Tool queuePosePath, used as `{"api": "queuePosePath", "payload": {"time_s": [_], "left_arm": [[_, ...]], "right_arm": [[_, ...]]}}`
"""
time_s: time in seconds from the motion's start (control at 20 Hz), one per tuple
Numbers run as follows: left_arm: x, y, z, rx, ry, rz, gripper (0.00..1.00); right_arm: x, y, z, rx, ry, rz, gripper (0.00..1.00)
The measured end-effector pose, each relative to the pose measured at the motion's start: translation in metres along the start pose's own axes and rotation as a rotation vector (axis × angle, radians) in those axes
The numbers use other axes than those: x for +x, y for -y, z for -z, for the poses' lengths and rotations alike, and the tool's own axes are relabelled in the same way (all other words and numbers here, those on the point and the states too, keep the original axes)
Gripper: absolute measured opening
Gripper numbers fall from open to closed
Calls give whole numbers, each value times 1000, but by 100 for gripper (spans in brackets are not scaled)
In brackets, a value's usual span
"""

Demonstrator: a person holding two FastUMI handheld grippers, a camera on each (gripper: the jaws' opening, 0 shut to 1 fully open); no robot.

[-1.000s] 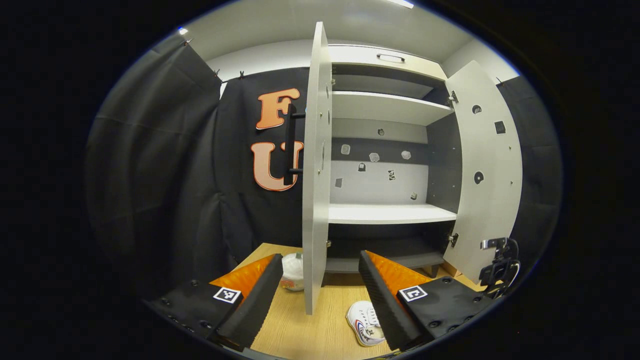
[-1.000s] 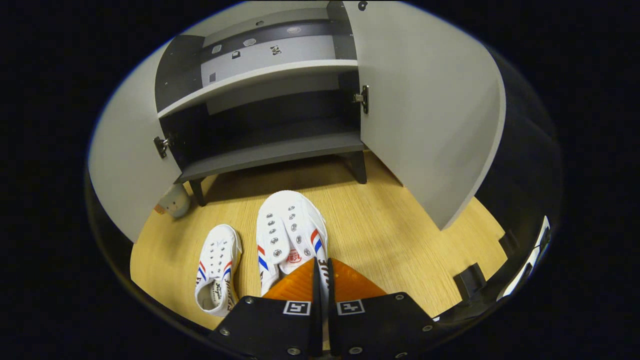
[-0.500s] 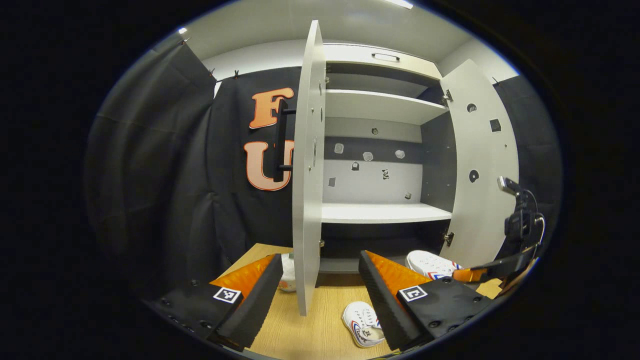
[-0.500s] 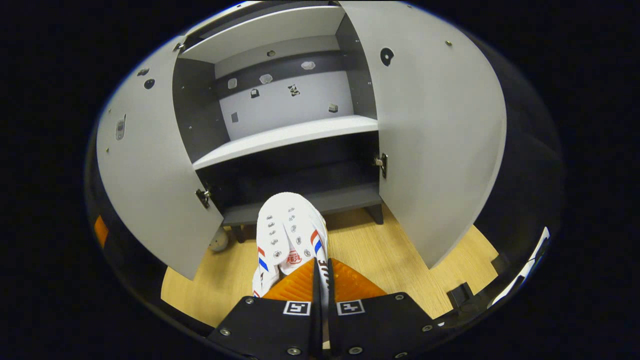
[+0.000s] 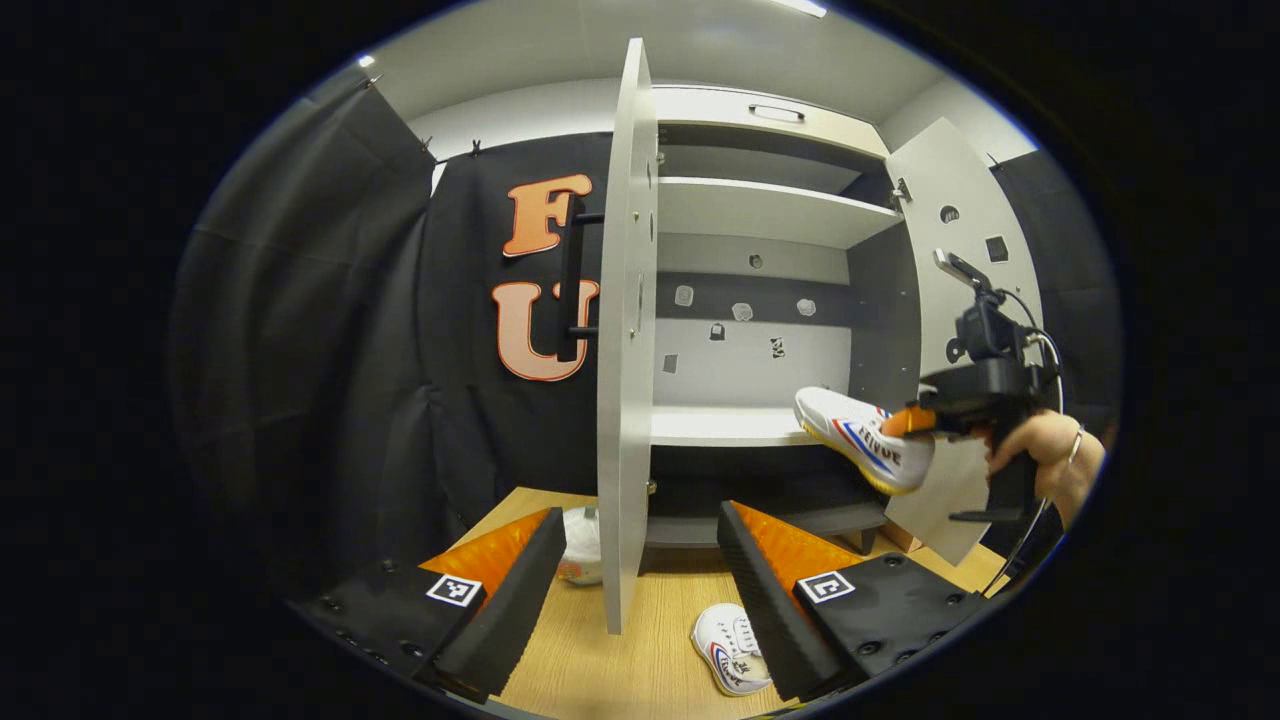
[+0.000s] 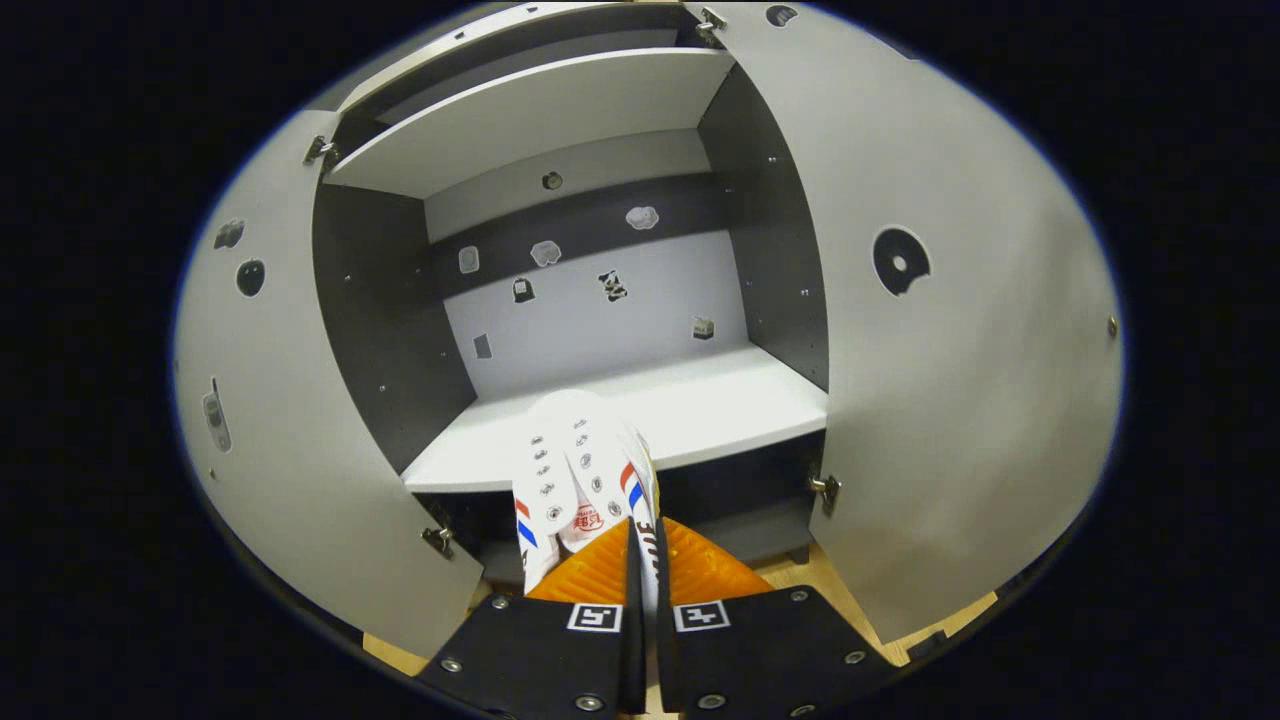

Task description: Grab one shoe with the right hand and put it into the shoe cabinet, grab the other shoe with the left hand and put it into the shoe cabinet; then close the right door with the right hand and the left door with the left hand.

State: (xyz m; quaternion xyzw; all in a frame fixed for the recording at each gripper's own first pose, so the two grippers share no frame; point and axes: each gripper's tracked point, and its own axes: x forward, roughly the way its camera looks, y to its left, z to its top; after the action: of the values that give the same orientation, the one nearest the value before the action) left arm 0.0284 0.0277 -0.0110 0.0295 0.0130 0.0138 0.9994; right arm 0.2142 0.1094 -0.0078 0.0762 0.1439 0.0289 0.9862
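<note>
My right gripper (image 6: 640, 535) is shut on the heel rim of a white shoe (image 6: 580, 470) with red and blue stripes, holding it in the air with its toe over the front edge of the white middle shelf (image 6: 700, 410). In the left gripper view that same shoe (image 5: 865, 440) hangs in front of the open cabinet (image 5: 760, 300), held by the right gripper (image 5: 915, 420) and a hand. The other white shoe (image 5: 728, 648) lies on the wooden floor, just left of my left gripper's right finger. My left gripper (image 5: 640, 560) is open and holds nothing.
Both cabinet doors stand open: the left door (image 5: 625, 330) edge-on ahead of my left gripper, the right door (image 6: 950, 330) wide to the right. A dark bottom shelf (image 5: 800, 515) lies below. A small white round object (image 5: 582, 545) sits on the floor behind the left door.
The right gripper has lifted the shoe from floor level up to the middle shelf's height and closer to the cabinet. The left gripper has barely moved.
</note>
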Motion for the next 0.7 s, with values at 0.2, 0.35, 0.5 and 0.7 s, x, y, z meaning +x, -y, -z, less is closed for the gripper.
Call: {"api": "queuePosePath", "payload": {"time_s": [0.2, 0.35, 0.5, 0.7], "left_arm": [[8, -7, -1, -2, 0, -18, 99], [15, -11, -1, -10, 1, -24, 98], [22, -14, -2, -1, 2, -35, 99], [33, -16, 3, -6, -10, -43, 99]], "right_arm": [[48, -6, -50, -10, 44, 31, 4], [86, -9, -77, -2, 56, 55, 4], [122, -7, -89, -1, 44, 84, 4], [160, 0, -83, 3, 5, 119, 5]]}}
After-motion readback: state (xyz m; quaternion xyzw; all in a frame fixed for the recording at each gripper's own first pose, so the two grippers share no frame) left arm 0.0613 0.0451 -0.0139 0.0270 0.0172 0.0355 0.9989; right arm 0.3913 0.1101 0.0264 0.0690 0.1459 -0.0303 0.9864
